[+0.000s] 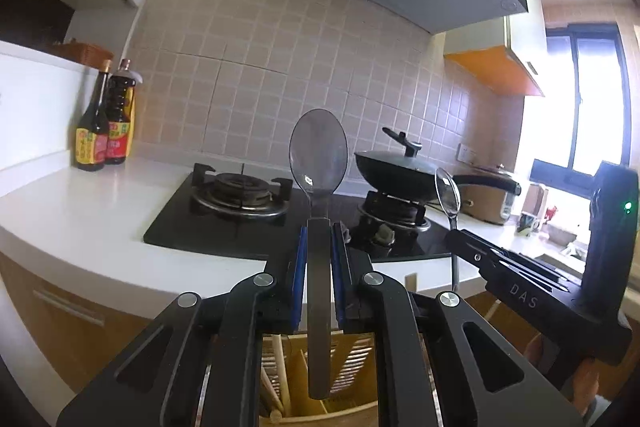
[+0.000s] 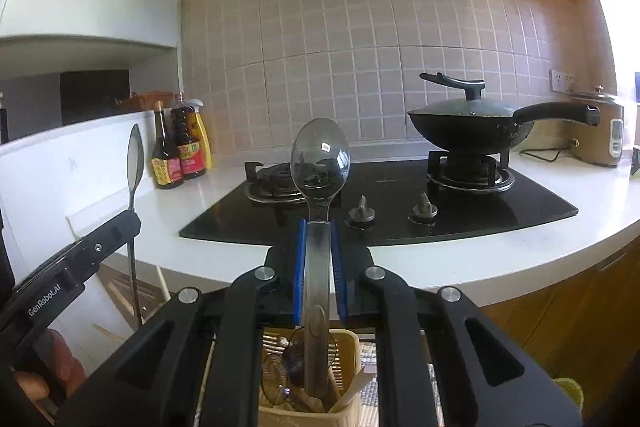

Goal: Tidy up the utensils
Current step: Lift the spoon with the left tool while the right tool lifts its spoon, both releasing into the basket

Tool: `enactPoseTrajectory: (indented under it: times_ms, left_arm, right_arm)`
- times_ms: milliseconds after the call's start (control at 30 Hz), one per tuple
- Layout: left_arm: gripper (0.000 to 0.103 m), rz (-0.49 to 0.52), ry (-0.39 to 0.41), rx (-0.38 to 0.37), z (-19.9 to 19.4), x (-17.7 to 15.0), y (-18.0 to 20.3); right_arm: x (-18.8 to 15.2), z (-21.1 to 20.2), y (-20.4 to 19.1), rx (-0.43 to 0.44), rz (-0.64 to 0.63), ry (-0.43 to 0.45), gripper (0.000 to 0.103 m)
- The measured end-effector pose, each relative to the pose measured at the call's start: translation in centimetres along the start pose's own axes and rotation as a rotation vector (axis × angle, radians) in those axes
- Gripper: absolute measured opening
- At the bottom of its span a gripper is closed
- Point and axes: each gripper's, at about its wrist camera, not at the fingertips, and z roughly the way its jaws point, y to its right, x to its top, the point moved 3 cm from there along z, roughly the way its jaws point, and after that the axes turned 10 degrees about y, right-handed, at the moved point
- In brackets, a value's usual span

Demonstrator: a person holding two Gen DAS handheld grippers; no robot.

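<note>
My left gripper (image 1: 319, 227) is shut on the handle of a translucent grey spoon (image 1: 318, 151) that stands upright, bowl up. My right gripper (image 2: 319, 227) is shut on a second clear spoon (image 2: 320, 155), also bowl up. Both spoon handles hang down over a beige slatted utensil holder (image 1: 352, 355) (image 2: 352, 338), which has chopsticks and several clear spoons in it. The two grippers are side by side. In the left wrist view the right gripper (image 1: 454, 233) is at the right with its spoon (image 1: 447, 189). In the right wrist view the left gripper (image 2: 134, 217) is at the left with its spoon (image 2: 135, 155).
Ahead is a white counter (image 2: 460, 263) with a black gas hob (image 2: 400, 203). A lidded black wok (image 2: 468, 125) sits on its right burner. Sauce bottles (image 2: 180, 151) stand at the left by the tiled wall. A rice cooker (image 2: 600, 131) is far right.
</note>
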Motion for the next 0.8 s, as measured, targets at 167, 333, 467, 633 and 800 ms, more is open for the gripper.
enactPoseTrajectory:
  times_ms: [167, 333, 467, 633, 800]
  left_arm:
    - [0.010, 0.038, 0.026, 0.035, 0.5, -1.6, 0.3]
    - [0.013, 0.075, 0.065, 0.064, -0.1, -2.4, 0.5]
    - [0.024, 0.056, 0.063, 0.063, -0.8, -2.3, 0.2]
    - [0.031, 0.049, 0.063, 0.065, -2.4, -1.5, 0.0]
    - [0.051, 0.028, 0.067, 0.047, -6.0, -0.4, 0.0]
  right_arm:
    - [-1.2, 0.1, -0.5, -0.043, -0.048, 0.032, 0.010]
    - [-2.2, -0.1, -0.1, -0.017, -0.030, 0.012, 0.011]
    - [-2.5, -1.0, 0.6, 0.016, 0.009, -0.011, 0.019]
    - [-2.3, -3.2, 1.3, 0.017, 0.032, -0.011, 0.033]
    - [-2.0, -7.0, 1.7, 0.008, 0.048, -0.004, 0.036]
